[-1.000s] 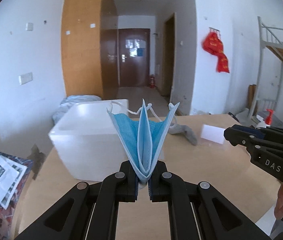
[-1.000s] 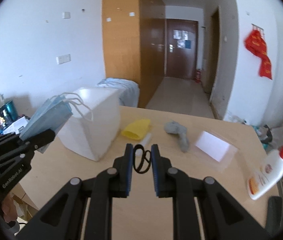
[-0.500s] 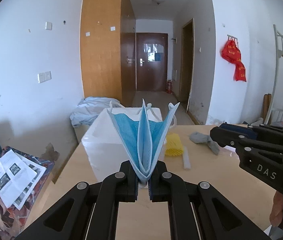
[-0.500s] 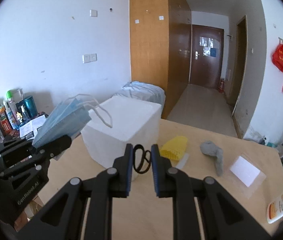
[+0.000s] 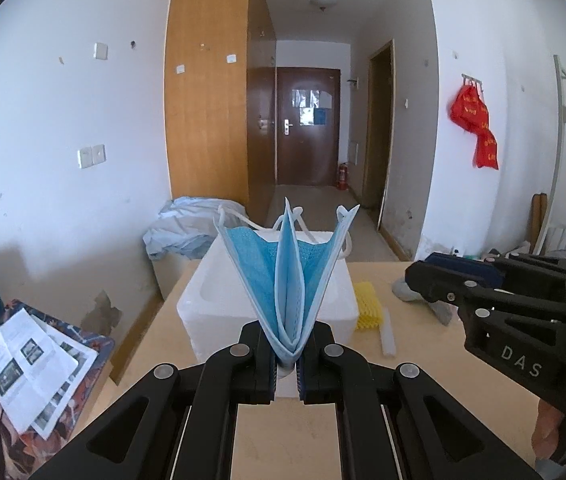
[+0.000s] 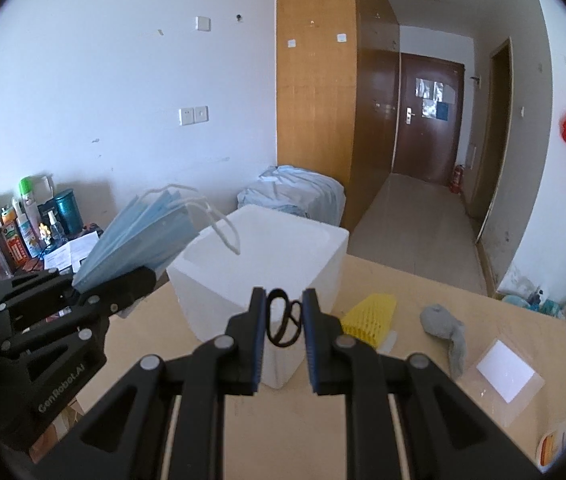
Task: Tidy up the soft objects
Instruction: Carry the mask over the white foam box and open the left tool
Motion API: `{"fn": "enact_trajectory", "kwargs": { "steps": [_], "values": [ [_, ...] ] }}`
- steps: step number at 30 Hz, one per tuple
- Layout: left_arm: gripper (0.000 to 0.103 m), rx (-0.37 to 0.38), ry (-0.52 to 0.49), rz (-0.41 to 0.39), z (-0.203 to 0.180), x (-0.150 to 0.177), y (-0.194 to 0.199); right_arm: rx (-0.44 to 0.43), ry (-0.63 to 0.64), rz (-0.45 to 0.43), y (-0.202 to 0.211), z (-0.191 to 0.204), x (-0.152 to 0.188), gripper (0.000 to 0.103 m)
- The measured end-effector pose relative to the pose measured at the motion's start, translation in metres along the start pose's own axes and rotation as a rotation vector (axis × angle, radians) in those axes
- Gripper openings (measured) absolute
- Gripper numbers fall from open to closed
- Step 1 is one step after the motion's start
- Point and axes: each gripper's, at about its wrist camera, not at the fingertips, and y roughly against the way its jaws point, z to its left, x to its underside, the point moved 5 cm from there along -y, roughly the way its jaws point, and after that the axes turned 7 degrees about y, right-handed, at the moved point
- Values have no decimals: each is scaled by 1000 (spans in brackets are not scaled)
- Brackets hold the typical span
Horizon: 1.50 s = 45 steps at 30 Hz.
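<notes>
White walls and a tall orange-brown wooden wardrobe (image 5: 209, 92) frame a corridor ending at a dark brown door (image 5: 307, 128); below them runs a pale wooden surface (image 6: 407, 292). The landmark on it is a white, matte, square styrofoam box (image 6: 267, 256), open at the top.

Left of the box, off the surface, a cluttered side table holds bottles and a teal canister (image 6: 67, 210), with printed paper sheets (image 5: 29, 364) on a patterned cloth. Behind the box lies a crumpled pale-blue bundle of fabric (image 6: 303, 192).

The left tool (image 5: 286, 368) is pressed together on a stack of pleated blue surgical face masks (image 5: 289, 276), pinched at their folded bottom edge so that they fan upward in front of the box, their white elastic ear loops (image 6: 219, 220) dangling over the box's near-left rim. In the right wrist view this tool reaches in level from the left, just beside the box.

The right tool (image 6: 283, 320) points at the box's front corner, its blue-padded fingers (image 6: 258, 320) narrowly parted and holding a thin black elastic hair tie (image 6: 283, 322), looped and twisted, between them.

Right of the box, on the surface, lie a yellow foam mesh sleeve (image 6: 371, 314), a small white foam strip (image 5: 388, 336), a limp grey sock-like cloth (image 6: 445, 328), and further right a clear plastic packet with a white card (image 6: 503, 376). A red fabric ornament (image 5: 475, 128) hangs on the right wall.
</notes>
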Motion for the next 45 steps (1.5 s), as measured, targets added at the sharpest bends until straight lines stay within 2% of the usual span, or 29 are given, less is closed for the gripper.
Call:
{"fn": "enact_trajectory", "kwargs": {
  "steps": [12,22,29,33,35,36,37,38,40,42,45],
  "values": [
    [7,16,-18,44,3,-23,-45,-5,41,8,-25,-4,-23,21],
    [7,8,-8,105,8,-30,-98,-5,25,28,-49,-18,-24,21],
    [8,-17,-12,131,10,-29,-121,-2,20,36,-51,-21,-22,21],
    [9,-43,-22,112,10,-30,-124,0,20,36,-52,-20,-23,21],
    [14,-58,-25,113,11,-30,-125,0,20,38,-52,-20,-24,21],
    [21,-71,-20,114,12,-30,-125,0,21,38,-52,-21,-24,21],
    [33,-84,-17,111,14,-30,-126,-1,22,37,-52,-20,-24,21],
    [39,-93,-12,104,15,-30,-125,0,25,37,-52,-20,-25,21],
    [70,-104,-7,81,17,-32,-122,1,27,37,-52,-19,-25,21],
    [79,-106,-2,54,19,-35,-117,2,25,38,-53,-19,-25,21],
    [83,-119,-6,29,21,-41,-111,8,26,40,-56,-19,-28,21]
  ]
}}
